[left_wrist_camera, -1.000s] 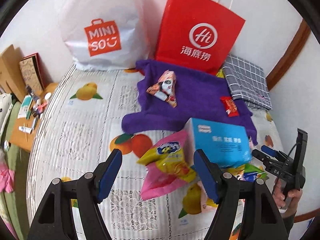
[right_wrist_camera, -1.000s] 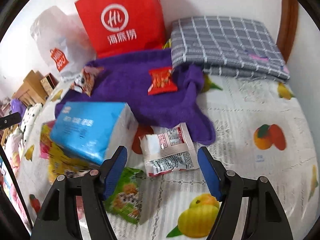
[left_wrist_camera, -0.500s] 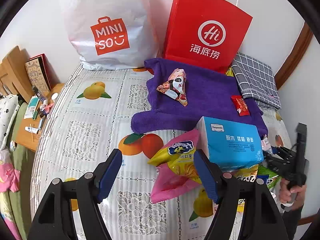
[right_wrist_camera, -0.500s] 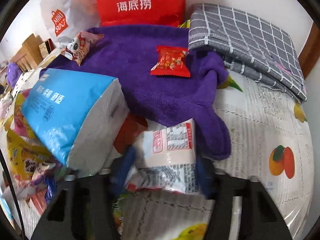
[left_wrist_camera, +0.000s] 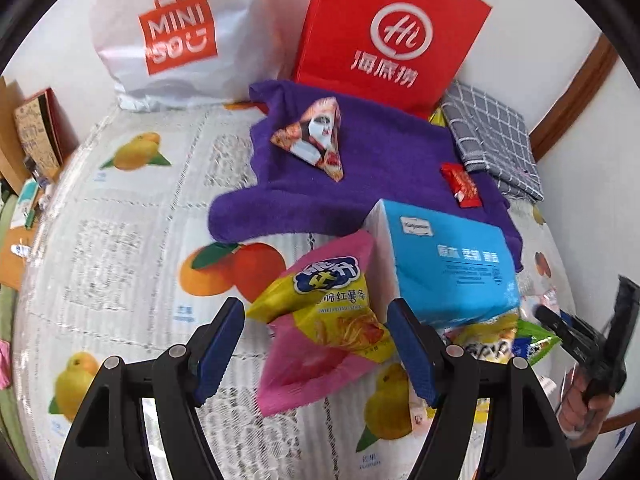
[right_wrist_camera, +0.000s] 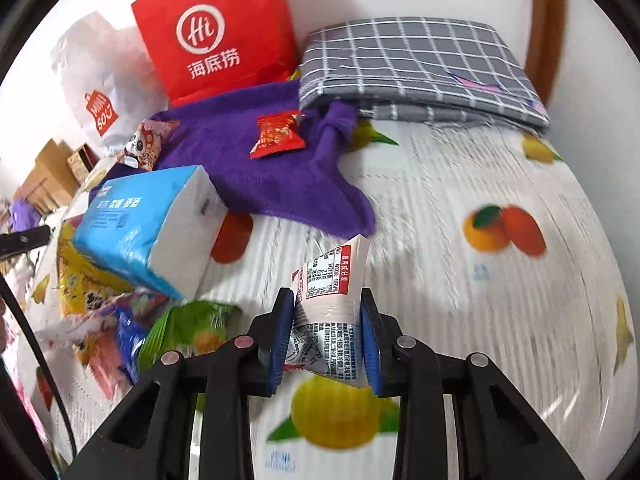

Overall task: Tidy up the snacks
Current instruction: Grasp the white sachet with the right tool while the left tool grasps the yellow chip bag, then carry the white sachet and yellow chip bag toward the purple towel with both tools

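My right gripper (right_wrist_camera: pixel 326 340) is shut on a white snack packet (right_wrist_camera: pixel 332 296) with a nutrition label and holds it just above the fruit-print cloth. My left gripper (left_wrist_camera: pixel 316 346) is open and empty, with a yellow and pink sweet potato chip bag (left_wrist_camera: pixel 332 312) lying between its fingers. A blue tissue pack (left_wrist_camera: pixel 444 264) rests on the snack pile. A panda snack bag (left_wrist_camera: pixel 316 136) and a red candy packet (left_wrist_camera: pixel 460 184) lie on a purple towel (left_wrist_camera: pixel 360 168). A green snack bag (right_wrist_camera: pixel 188 320) lies left of my right gripper.
A red paper bag (left_wrist_camera: pixel 392 32) and a white MINISO bag (left_wrist_camera: pixel 176 36) stand against the back wall. A folded grey checked cloth (right_wrist_camera: pixel 420 68) lies at the back right. The right gripper (left_wrist_camera: pixel 580 332) shows at the left wrist view's right edge.
My right gripper moved onto the white packet, closed on it and lifted it. My left gripper moved a little closer to the chip bag and stayed open.
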### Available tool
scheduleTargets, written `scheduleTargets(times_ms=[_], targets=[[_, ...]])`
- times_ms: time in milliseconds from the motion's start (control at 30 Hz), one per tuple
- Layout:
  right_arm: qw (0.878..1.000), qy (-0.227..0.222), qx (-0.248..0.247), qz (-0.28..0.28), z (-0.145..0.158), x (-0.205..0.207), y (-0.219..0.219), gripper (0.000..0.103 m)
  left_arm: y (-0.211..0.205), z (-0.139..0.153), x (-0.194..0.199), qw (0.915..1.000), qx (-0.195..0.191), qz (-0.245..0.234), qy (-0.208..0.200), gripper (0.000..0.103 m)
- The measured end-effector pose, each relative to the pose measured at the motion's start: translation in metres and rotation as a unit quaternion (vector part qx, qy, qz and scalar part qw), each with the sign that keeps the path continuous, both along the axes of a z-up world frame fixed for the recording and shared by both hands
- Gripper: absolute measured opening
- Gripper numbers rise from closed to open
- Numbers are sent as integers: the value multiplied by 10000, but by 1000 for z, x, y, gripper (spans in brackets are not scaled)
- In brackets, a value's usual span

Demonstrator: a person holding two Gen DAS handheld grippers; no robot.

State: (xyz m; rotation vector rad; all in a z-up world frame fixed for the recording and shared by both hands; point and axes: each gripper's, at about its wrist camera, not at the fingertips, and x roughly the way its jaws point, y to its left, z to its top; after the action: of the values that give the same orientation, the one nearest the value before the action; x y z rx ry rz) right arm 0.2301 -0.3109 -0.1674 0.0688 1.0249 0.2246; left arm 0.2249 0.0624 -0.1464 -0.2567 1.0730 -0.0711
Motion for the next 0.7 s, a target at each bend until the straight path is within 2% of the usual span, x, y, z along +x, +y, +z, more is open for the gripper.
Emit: scheduleTargets(times_ms=[133, 267, 333, 700], targets=[[9998, 2, 11, -204, 3, -14, -6, 31, 4, -19, 11, 9995, -205, 151, 204, 72], [9991, 28, 127, -403, 5, -29, -10, 31, 13, -32, 13, 9978, -571, 233, 254, 65], [9989, 44, 160, -430, 5, -31, -9, 30, 17, -31, 8, 9975, -639, 196, 208, 62], [9967, -81, 364, -725, 24, -53, -3, 27, 41, -10, -31, 9974, -664, 263, 78, 62]])
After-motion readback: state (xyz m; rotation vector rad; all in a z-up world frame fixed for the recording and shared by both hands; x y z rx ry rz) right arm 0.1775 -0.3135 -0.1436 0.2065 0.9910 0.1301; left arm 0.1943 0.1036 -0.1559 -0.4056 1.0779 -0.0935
